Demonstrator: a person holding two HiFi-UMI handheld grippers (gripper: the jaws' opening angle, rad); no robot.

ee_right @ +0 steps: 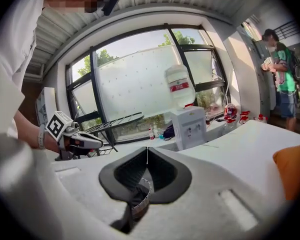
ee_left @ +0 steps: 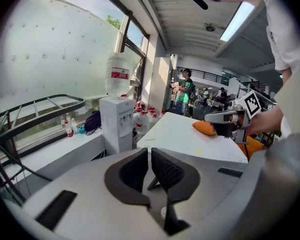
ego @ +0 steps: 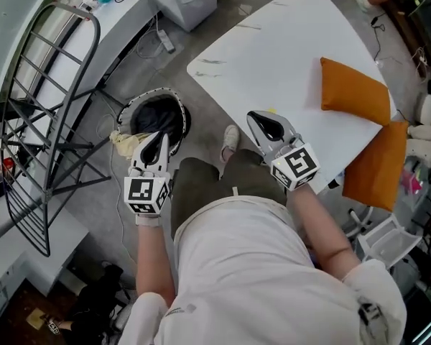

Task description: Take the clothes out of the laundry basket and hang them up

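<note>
left gripper (ego: 156, 139), right gripper (ego: 263, 123): fingers are seen closed, empty | clothes (ego: 155, 113) in laundry basket (ego: 161, 91): fingers to be opened wide first

Laundry basket (ego: 183, 113) mouth: open from above.
Left side: drying rack (ego: 57, 147) stands near.
Right side: table (ego: 273, 63); the gap seems passable.

White short-sleeved shirt (ego: 248, 272) and olive trousers (ego: 201, 182); pale grey left claw (ego: 158, 141) and right claw (ego: 258, 121), each with a black-and-white marker cube (ego: 146, 192).

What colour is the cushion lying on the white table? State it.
Orange. The cushion on the table shows best in the head view.
</note>
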